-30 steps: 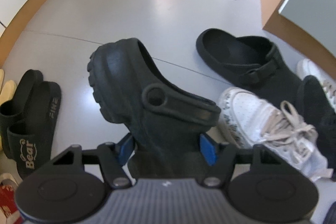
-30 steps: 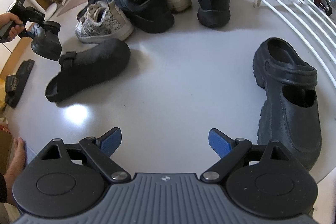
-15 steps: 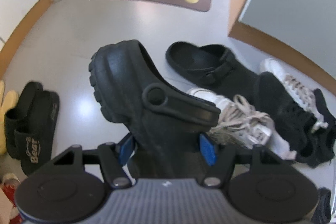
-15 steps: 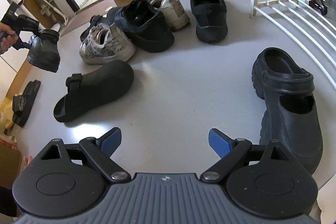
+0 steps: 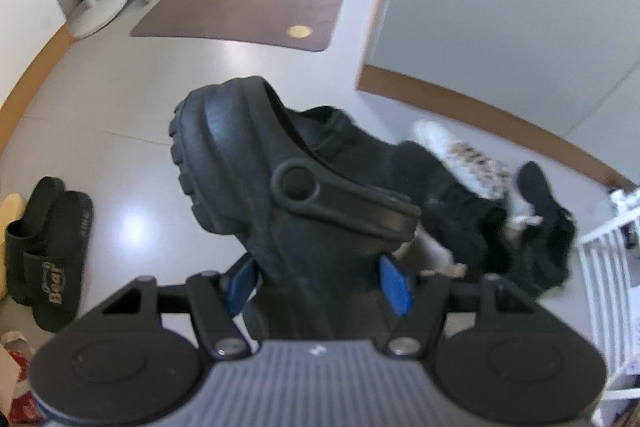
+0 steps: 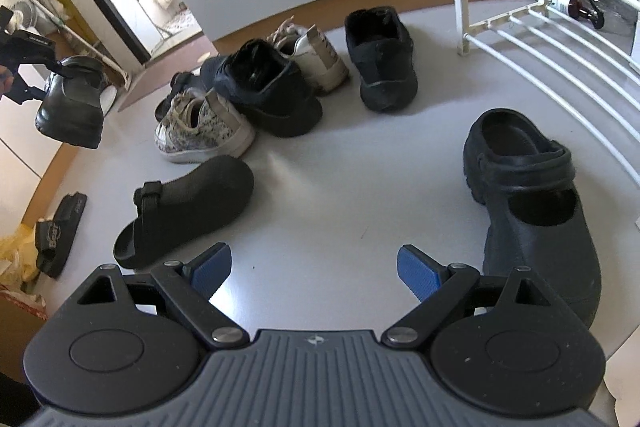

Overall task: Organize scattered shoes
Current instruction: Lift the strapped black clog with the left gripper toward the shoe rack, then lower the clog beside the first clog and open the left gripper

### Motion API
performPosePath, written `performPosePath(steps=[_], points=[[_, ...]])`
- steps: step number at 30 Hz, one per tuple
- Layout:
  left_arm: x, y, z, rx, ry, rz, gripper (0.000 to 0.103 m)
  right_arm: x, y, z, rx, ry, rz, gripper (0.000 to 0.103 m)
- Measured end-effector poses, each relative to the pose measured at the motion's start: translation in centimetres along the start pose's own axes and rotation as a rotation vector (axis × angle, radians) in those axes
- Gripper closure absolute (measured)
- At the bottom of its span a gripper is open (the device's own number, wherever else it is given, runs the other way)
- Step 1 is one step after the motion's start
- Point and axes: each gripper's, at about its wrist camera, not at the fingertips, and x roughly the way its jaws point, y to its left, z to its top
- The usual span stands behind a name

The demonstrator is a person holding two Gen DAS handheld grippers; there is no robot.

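My left gripper (image 5: 318, 281) is shut on a black chunky clog (image 5: 288, 195) and holds it in the air; the right wrist view shows it lifted at far left (image 6: 72, 107). Its matching black clog (image 6: 528, 211) stands on the grey floor at right, beside my right gripper (image 6: 314, 267), which is open and empty above bare floor. A black strap slipper (image 6: 184, 211) lies left of it. Behind lie a patterned white sneaker (image 6: 200, 131), black sneakers (image 6: 268, 91) (image 6: 380, 59) and a cream sneaker (image 6: 312, 51).
A white wire shoe rack (image 6: 540, 27) stands at right, with bottles behind it. Black "Bear" slides (image 5: 48, 255) lie at the left wall. A brown doormat (image 5: 248, 11) lies before an open doorway. A fan base (image 5: 100, 7) stands at far left.
My left gripper has swung right and tilted up with the clog; the shoe pile has slid right and lower in its view. My right gripper has lifted slightly, staying open.
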Motion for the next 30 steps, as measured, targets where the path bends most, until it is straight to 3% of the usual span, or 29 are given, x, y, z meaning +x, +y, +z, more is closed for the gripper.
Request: performPosePath(steps=[13,22,30], points=[[-1.3,-9.6,-7.5,0.002,0.053,-0.177,0.035,-2.3,-2.4,-0.6,0.050,-0.053,0.018,0.010],[2.5,-13.3,-13.8,-0.139,0.108,-0.272,0.035,-3.1,-4.4,-1.6,0.086,-0.061,0.002,0.010],[4.6,-13.9,-19.0,-0.287,0.152,-0.324,0.035,-3.1,-5.1,-2.0,0.096,-0.053,-0.009,0.010]])
